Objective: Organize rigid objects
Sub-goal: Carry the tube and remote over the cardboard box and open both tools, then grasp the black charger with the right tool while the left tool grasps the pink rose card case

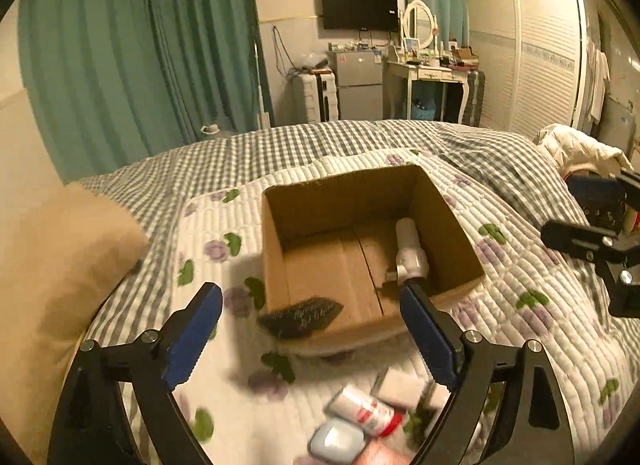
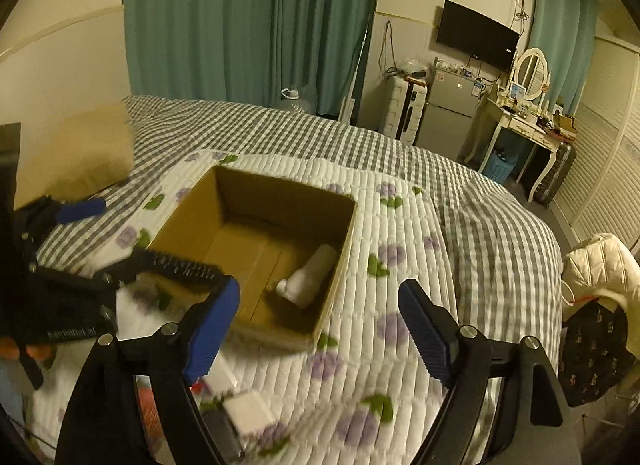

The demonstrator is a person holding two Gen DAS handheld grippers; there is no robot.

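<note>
Both claws gape wide and hold nothing — the left gripper [image 1: 310,305] near the cardboard box [image 1: 276,265], the right gripper [image 2: 318,305] just right of it. A black comb [image 1: 300,319] lies over the box's near rim; a white bottle [image 1: 410,251] lies inside — right side.

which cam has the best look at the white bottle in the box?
Left wrist: the white bottle lies unobstructed inside the cardboard box, cap and body sharp. Right wrist shows it too, partly behind the box's near wall.
</note>
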